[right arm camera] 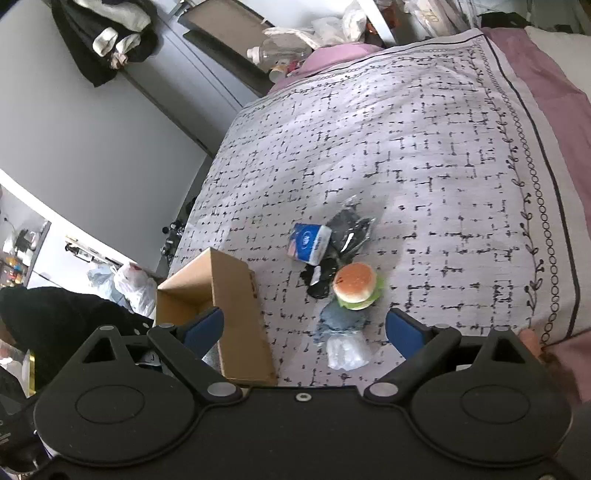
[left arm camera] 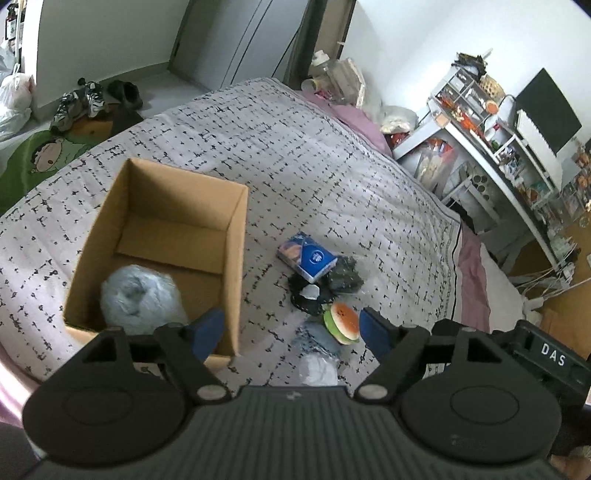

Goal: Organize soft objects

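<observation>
An open cardboard box [left arm camera: 236,229] [right arm camera: 240,295] stands on the patterned bedspread [left arm camera: 332,166] [right arm camera: 424,147]. Inside it lies a pale blue fluffy bundle [left arm camera: 140,299]. Beside the box is a small heap: a blue tissue pack [left arm camera: 308,256] [right arm camera: 310,242], a black bagged item [left arm camera: 343,275] [right arm camera: 351,229], a soft toy burger [left arm camera: 343,323] [right arm camera: 354,284], and a blue-and-white bagged cloth [left arm camera: 317,350] [right arm camera: 341,339]. My left gripper [left arm camera: 291,332] hangs open above the box's near corner and the heap, nothing between its blue pads. My right gripper [right arm camera: 304,332] is open too, over the bagged cloth, empty.
Shoes [left arm camera: 81,101] and a green cartoon mat [left arm camera: 40,155] lie on the floor beyond the bed. A cluttered white shelf desk [left arm camera: 498,140] stands right of the bed. Plastic bags [right arm camera: 129,284] sit on the floor left of the box. Dark clothes [right arm camera: 107,33] hang on the wardrobe.
</observation>
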`<state>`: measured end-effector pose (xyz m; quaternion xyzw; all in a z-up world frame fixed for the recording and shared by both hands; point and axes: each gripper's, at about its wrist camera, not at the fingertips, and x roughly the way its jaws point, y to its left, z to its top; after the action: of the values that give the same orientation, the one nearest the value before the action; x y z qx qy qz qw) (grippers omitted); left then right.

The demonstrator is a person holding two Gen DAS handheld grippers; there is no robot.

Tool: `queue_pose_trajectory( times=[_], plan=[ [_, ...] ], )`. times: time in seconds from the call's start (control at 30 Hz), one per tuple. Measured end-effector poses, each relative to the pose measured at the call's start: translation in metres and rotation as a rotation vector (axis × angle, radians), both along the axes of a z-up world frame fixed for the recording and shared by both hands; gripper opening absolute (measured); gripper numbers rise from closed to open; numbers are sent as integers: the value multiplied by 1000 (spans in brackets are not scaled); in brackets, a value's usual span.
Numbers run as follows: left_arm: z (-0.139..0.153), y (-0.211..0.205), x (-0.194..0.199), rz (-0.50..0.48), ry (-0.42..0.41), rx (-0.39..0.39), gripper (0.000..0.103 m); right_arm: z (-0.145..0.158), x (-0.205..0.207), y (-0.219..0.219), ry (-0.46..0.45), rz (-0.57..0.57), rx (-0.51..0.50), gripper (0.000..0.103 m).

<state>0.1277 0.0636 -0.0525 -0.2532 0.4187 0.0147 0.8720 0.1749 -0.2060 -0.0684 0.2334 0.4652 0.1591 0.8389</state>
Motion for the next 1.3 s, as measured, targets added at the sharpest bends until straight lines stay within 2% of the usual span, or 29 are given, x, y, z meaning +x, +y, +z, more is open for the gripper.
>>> queue_pose_trajectory(
  times=[0.3, 0.7, 0.9, 1.07, 1.3],
  plan=[
    [-8, -40, 13, -55, 31, 21, 79, -15, 10, -26, 22, -11, 42, 95],
    [-21, -66, 34, -50, 69, 35, 79, -25, 33, -43, 60, -8, 78, 95],
    [-35, -78, 45, -61, 85, 46, 79, -32, 46, -46, 65, -1, 96, 95],
    [-50, -83, 54, -86, 116, 45, 77, -52, 55, -49, 93, -25, 117, 94],
    [-70, -83, 68, -82, 138, 32, 75, -65, 68, -45, 100, -28, 124, 93]
  ],
)
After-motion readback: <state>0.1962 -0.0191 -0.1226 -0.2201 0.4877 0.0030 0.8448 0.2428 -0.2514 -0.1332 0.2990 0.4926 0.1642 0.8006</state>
